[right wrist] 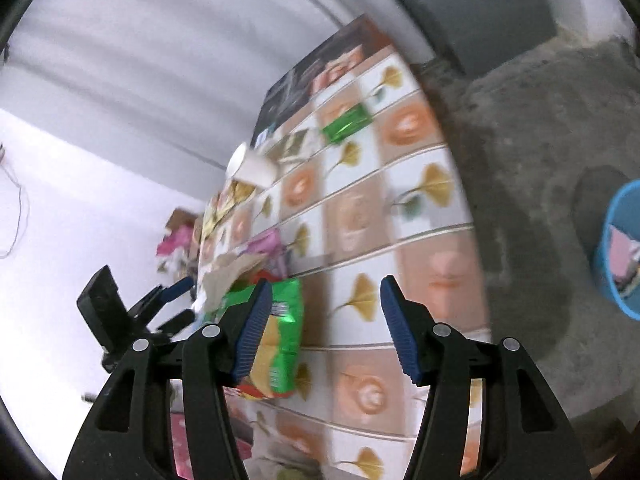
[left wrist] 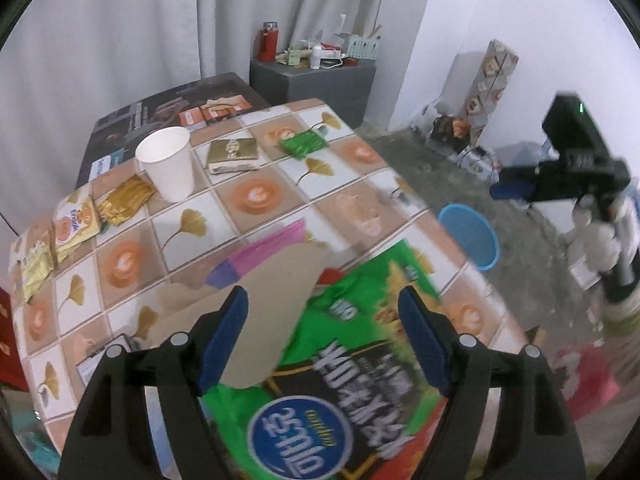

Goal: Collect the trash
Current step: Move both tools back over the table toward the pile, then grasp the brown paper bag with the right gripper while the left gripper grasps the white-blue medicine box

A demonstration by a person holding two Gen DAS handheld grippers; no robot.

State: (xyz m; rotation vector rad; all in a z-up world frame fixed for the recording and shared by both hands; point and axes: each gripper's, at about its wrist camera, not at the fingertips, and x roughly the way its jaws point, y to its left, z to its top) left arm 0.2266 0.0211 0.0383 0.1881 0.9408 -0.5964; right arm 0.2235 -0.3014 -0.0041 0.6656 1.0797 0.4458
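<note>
- The left gripper (left wrist: pixel 324 336) hangs over the table (left wrist: pixel 280 208) with its jaws wide and nothing pinched. A big green snack bag (left wrist: pixel 360 360) and a tan paper piece (left wrist: pixel 272 312) lie under it.
- The right gripper (right wrist: pixel 320 328) also has its jaws apart and holds nothing. The green bag lies just past its left finger.
- One white paper cup (left wrist: pixel 168 164) stands on the table. What is in it cannot be seen.
- One blue bin (right wrist: pixel 620 248) sits on the floor by the table, with pink and pale trash inside.
- Farther back lie one small green wrapper (left wrist: pixel 303 144), one gold wrapper (left wrist: pixel 124 200) and one brown packet (left wrist: pixel 233 156).
</note>
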